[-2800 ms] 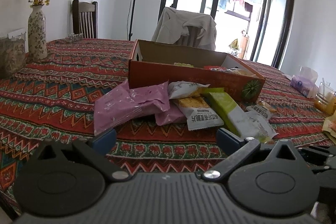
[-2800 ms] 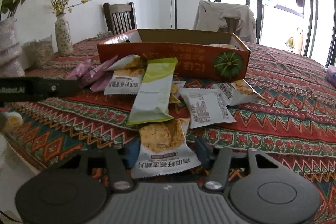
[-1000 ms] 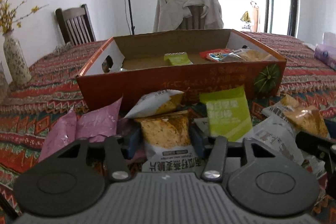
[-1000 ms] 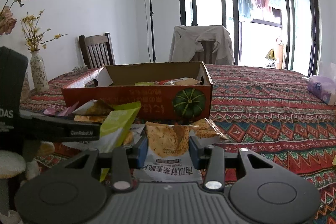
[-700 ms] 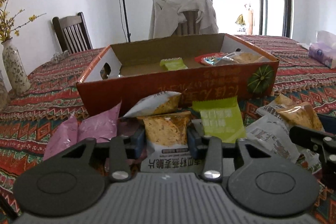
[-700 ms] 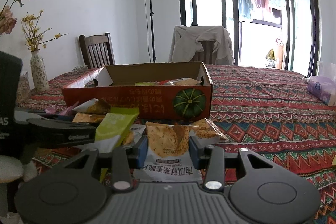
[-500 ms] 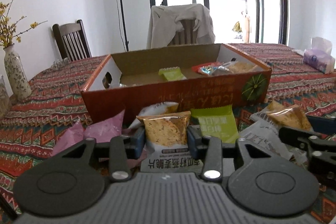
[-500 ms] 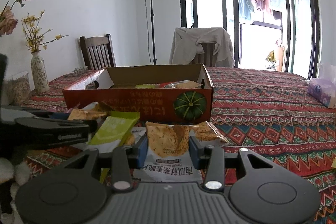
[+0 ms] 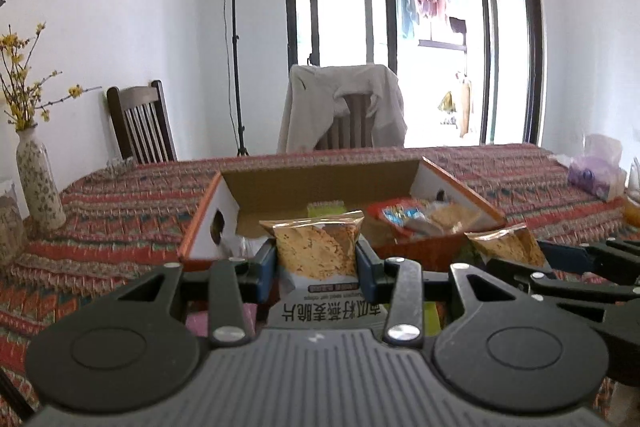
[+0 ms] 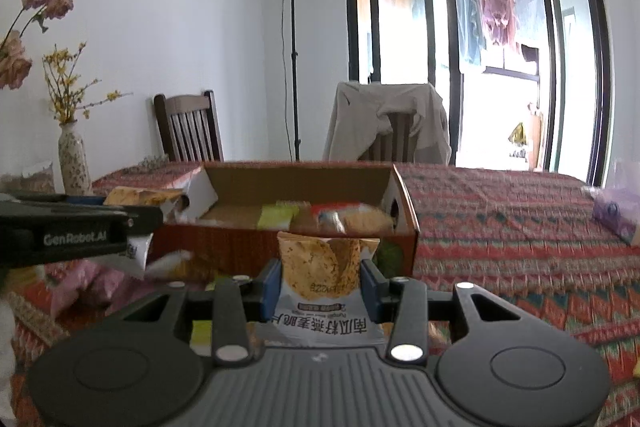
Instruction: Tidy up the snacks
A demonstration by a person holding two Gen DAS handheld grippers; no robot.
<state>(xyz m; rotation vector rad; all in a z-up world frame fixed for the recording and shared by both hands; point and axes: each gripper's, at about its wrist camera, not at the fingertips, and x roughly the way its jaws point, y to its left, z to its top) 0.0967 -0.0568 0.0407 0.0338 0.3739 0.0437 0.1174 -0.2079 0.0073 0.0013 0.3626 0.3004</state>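
My left gripper [image 9: 316, 263] is shut on an oat-crisp snack packet [image 9: 316, 251], held above the near wall of the orange cardboard box [image 9: 420, 251]. My right gripper [image 10: 320, 279] is shut on a like packet [image 10: 324, 267], raised just before the box's front wall [image 10: 240, 247]. The box holds a green packet [image 9: 324, 207], a red packet [image 9: 396, 215] and other snacks. The right gripper and its packet [image 9: 504, 247] show at the right of the left wrist view. The left gripper [image 10: 80, 227] shows at the left of the right wrist view.
Pink packets [image 10: 80, 283] and more snacks lie on the patterned tablecloth [image 10: 500, 227] in front of the box. A vase with yellow flowers [image 9: 38, 179] stands at the left. Two chairs stand behind the table. A purple tissue pack [image 9: 592, 175] lies at the far right.
Both grippers have risen with their packets and moved toward the box. The left packet now stands over the box's near wall.
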